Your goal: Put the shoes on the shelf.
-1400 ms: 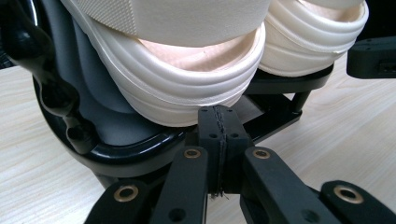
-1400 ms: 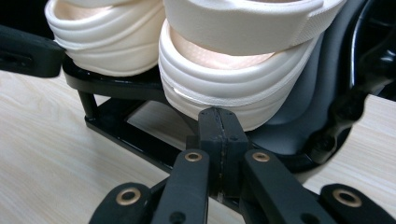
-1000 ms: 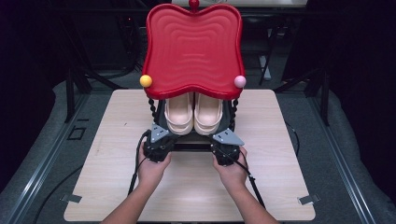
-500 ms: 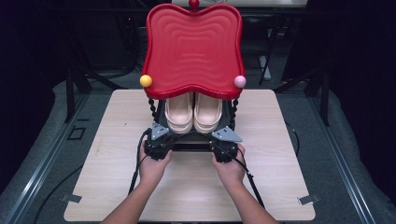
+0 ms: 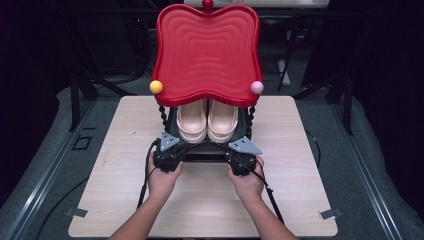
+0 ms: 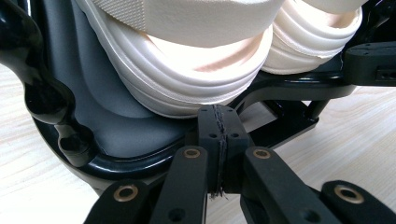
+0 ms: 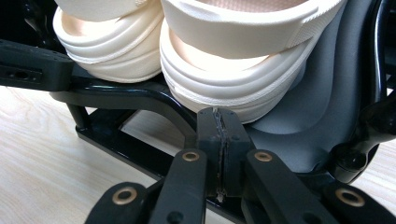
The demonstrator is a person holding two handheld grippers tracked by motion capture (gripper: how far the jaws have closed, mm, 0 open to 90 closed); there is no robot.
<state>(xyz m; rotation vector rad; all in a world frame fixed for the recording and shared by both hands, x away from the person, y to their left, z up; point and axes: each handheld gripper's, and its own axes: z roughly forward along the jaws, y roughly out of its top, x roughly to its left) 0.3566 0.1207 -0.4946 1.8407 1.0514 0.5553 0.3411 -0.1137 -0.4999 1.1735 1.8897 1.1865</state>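
My left gripper [image 6: 219,140] is clenched, pad against pad with nothing between, low in the middle of its own view. Just above its tips sits the toe of the left cream sandal [image 6: 187,70], resting on the grey lower shelf [image 6: 116,121] of a small black rack [image 6: 42,93]; the jaw tips look close to the shelf's glossy front rim, though I cannot tell whether they touch it. My right gripper [image 7: 219,140] is pressed shut the same way, empty, with the right cream sandal [image 7: 233,70] bulging just over it at the centre of that view.

In the high view both grippers sit side by side at the middle of the frame, the left gripper [image 5: 169,150] and right gripper [image 5: 243,152] flanking the front of the rack, my hands behind them toward the bottom edge. The two sandals stand as a pair between them, toes toward me, under a red wavy tray [image 5: 207,50] that roofs the rack, with a yellow knob [image 5: 156,87] and a pink knob [image 5: 257,87] at its front corners. All of it stands on the pale wooden table [image 5: 300,190].

I judge this as the approach: lined up on the sandals, nothing gripped yet. Next I would need to spread the jaws, rise a little, and close on each sandal's toe or strap without snagging the rim.
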